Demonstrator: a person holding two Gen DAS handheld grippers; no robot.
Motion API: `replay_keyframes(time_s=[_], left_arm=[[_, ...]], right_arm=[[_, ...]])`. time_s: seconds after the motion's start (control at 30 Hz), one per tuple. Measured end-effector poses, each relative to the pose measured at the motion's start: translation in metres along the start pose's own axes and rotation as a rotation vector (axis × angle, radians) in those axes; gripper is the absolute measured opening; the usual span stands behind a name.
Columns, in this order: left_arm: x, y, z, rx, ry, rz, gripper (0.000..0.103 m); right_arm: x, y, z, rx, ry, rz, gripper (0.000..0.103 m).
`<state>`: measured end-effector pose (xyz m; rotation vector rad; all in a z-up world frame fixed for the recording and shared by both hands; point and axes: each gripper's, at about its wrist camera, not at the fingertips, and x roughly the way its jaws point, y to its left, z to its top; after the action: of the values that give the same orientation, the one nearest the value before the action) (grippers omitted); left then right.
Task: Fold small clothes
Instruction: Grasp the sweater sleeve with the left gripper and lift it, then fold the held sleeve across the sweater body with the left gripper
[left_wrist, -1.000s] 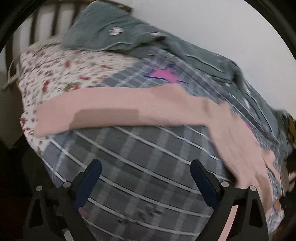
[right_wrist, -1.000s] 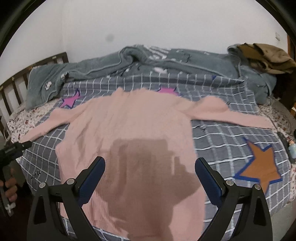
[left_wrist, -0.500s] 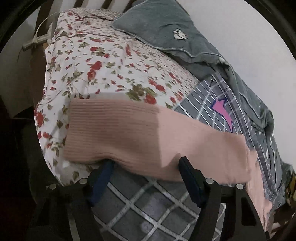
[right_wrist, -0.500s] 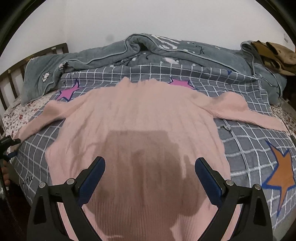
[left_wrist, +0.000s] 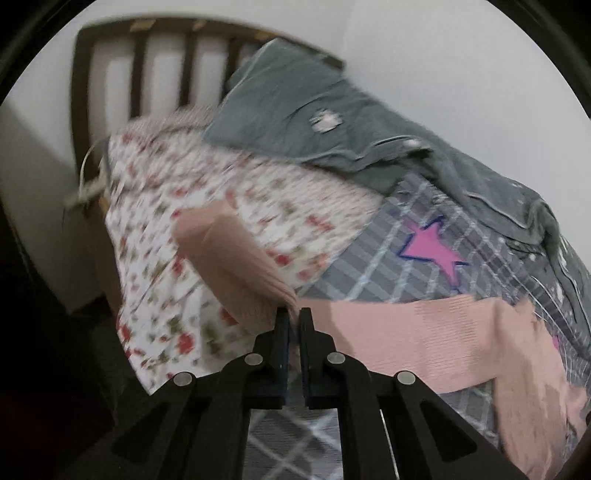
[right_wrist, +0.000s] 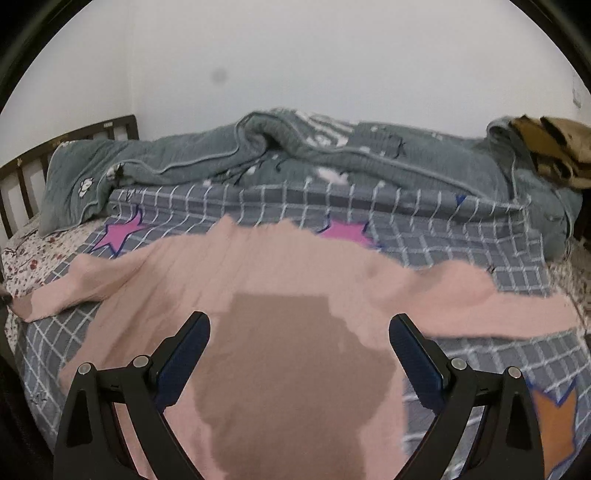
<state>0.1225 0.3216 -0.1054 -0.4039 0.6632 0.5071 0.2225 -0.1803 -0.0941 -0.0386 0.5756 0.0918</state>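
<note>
Left gripper (left_wrist: 293, 317) fingers pinched together, angled downward, right gripper (right_wrist: 299, 332) fingers spread wide

Grey checked bedcover (right_wrist: 461, 254) with white grid lines spread over the bed. Pink stars (right_wrist: 120, 230) printed on it toward its far side, an orange star (right_wrist: 554, 417) near its right front corner. Grey-green quilt (right_wrist: 332, 166) bunched along its far edge, against the white wall (right_wrist: 314, 55). Brown clothes (right_wrist: 554, 144) piled on the quilt's right end. Floral sheet (left_wrist: 207, 206) left of the bedcover; dark slatted headboard (left_wrist: 159, 66) beyond it.
</note>
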Motion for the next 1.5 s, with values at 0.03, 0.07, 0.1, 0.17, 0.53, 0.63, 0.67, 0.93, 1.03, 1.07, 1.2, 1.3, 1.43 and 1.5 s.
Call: replay_keyframes(time_s=[0.03, 0.07, 0.1, 0.17, 0.53, 0.63, 0.67, 0.93, 1.03, 1.07, 1.2, 1.3, 1.43, 1.5], left_arm=[[-0.005, -0.015, 0.004, 0.026, -0.012, -0.002, 0.006], [-0.014, -0.036, 0.007, 0.066, -0.028, -0.013, 0.006], [-0.019, -0.054, 0.01, 0.105, -0.04, -0.021, 0.006], [-0.032, -0.103, 0.015, 0.2, -0.072, -0.043, 0.006], [-0.074, -0.382, -0.054, 0.603, -0.103, -0.332, 0.006], [-0.07, -0.44, -0.103, 0.693, -0.05, -0.4, 0.006], [-0.067, -0.458, -0.123, 0.713, -0.024, -0.423, 0.006], [-0.028, -0.508, -0.204, 0.803, 0.15, -0.407, 0.011], [-0.027, -0.498, -0.202, 0.796, 0.163, -0.407, 0.038], [-0.028, -0.491, -0.195, 0.776, 0.155, -0.414, 0.051], [-0.035, -0.454, -0.168, 0.7, 0.068, -0.438, 0.081], [-0.033, -0.422, -0.145, 0.68, 0.033, -0.403, 0.081], [-0.011, -0.368, -0.109, 0.591, 0.049, -0.345, 0.081], [0.006, -0.341, -0.093, 0.536, 0.071, -0.31, 0.08]], right_arm=[[0.0, -0.007, -0.001, -0.004, -0.011, -0.002, 0.096], [-0.001, -0.018, -0.004, -0.013, -0.02, -0.003, 0.096], [-0.001, -0.025, -0.007, -0.015, -0.025, -0.005, 0.096], [-0.002, -0.048, -0.013, 0.006, -0.041, -0.023, 0.096], [-0.021, -0.171, -0.031, 0.226, -0.018, -0.078, 0.096], [-0.02, -0.193, -0.038, 0.299, 0.0, -0.061, 0.096], [-0.018, -0.197, -0.04, 0.316, 0.006, -0.053, 0.096], [-0.016, -0.202, -0.041, 0.314, 0.005, -0.051, 0.096], [-0.012, -0.195, -0.041, 0.297, 0.009, -0.031, 0.096], [-0.01, -0.192, -0.039, 0.293, 0.019, -0.028, 0.096], [-0.007, -0.175, -0.035, 0.253, 0.016, -0.013, 0.096], [-0.001, -0.164, -0.035, 0.234, 0.023, -0.006, 0.096], [0.007, -0.144, -0.031, 0.206, 0.046, 0.016, 0.096], [0.008, -0.136, -0.031, 0.185, 0.042, 0.011, 0.096]])
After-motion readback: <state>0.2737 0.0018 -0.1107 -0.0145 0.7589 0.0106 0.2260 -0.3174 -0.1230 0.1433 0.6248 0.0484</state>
